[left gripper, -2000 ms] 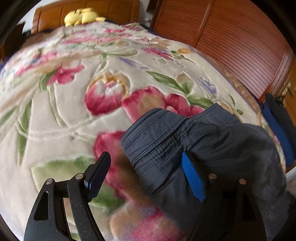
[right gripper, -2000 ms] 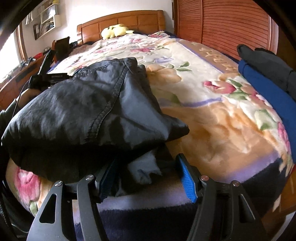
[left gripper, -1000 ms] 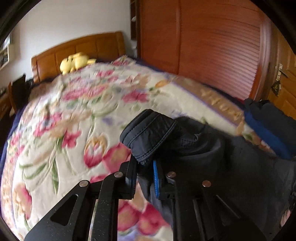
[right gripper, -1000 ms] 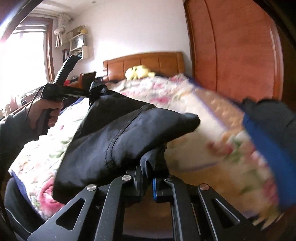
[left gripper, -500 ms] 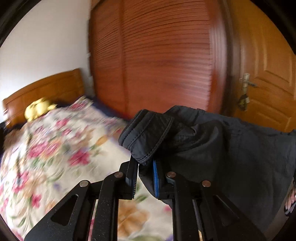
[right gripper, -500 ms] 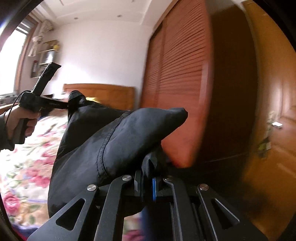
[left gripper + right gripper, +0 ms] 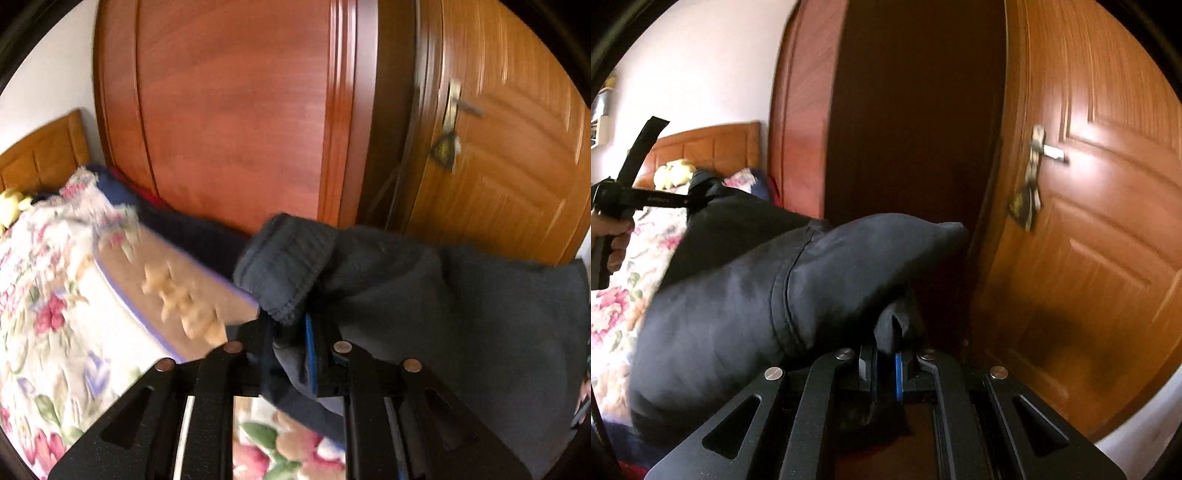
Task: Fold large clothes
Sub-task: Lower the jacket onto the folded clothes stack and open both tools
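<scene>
Dark garment bunched, stitched cuff showing.

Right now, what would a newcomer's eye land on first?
The dark garment held up between both tongs: the right tongs pinch one bunched edge, the left tongs clamp a stitched hem. Behind it stands the wooden door, with the floral bedspread at the left.

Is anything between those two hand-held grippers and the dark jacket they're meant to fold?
Nothing visible does. The left hand-held gripper is shut on the dark jacket by a stitched edge, and the right hand-held gripper is shut on another bunch of its fabric. The jacket hangs between them above the floral blanket.
</scene>
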`<state>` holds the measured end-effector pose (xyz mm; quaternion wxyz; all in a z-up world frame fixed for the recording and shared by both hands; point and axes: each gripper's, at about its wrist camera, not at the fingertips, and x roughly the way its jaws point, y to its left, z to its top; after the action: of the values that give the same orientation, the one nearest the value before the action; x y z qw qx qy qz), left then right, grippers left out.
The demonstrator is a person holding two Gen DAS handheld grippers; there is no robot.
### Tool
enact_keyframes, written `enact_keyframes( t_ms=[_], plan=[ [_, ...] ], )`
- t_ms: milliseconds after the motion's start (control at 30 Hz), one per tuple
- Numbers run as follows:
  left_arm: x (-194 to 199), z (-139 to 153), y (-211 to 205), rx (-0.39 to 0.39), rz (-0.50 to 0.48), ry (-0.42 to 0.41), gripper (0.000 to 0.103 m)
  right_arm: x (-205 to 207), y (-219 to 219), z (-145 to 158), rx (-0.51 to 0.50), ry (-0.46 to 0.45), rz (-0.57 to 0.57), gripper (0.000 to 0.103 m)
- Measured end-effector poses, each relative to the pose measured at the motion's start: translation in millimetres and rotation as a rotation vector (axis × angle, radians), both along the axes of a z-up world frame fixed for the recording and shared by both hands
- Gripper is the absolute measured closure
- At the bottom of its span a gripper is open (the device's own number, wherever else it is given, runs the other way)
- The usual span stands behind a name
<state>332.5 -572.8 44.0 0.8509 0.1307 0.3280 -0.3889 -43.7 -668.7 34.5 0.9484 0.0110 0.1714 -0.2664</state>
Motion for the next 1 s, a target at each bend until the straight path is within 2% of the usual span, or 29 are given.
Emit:
enact_keyframes(
  t_ms=[67,200,233,333,400,467,533,567,633,800,1000],
  plan=[
    [-1,-8,10,0.010,-0.012,0.007,0.083,2,0,-8,0.012,0.007,-0.016,0.097],
    [-5,-3,30,-0.011,-0.046,0.020,0.068,8,-4,-9,0.050,0.023,-0.033,0.095],
    [-8,-2,34,-0.009,-0.051,0.011,0.068,26,-8,-6,0.054,0.021,-0.034,0.093],
    [-26,1,43,-0.002,-0.063,-0.034,0.066,17,-7,2,0.077,0.004,-0.050,0.090],
    [-38,3,55,0.000,-0.075,-0.061,0.066,3,0,2,0.074,-0.010,-0.074,0.080],
    [-48,3,70,-0.008,-0.086,-0.065,0.060,-8,7,8,0.053,-0.036,-0.108,0.073],
    [-62,-1,90,-0.030,-0.112,-0.045,0.049,-19,22,22,0.033,-0.083,-0.100,0.073],
    [-66,-3,97,-0.036,-0.120,-0.036,0.047,-23,32,31,0.016,-0.104,-0.084,0.073],
    [-80,-9,115,-0.052,-0.127,-0.032,0.039,-31,49,41,-0.011,-0.109,-0.071,0.073],
    [-108,-25,158,-0.063,-0.114,-0.007,0.035,-10,83,54,-0.046,-0.057,-0.017,0.073],
    [-135,-24,213,-0.070,-0.047,-0.036,0.030,7,90,41,0.031,-0.019,0.034,0.073]
  ],
)
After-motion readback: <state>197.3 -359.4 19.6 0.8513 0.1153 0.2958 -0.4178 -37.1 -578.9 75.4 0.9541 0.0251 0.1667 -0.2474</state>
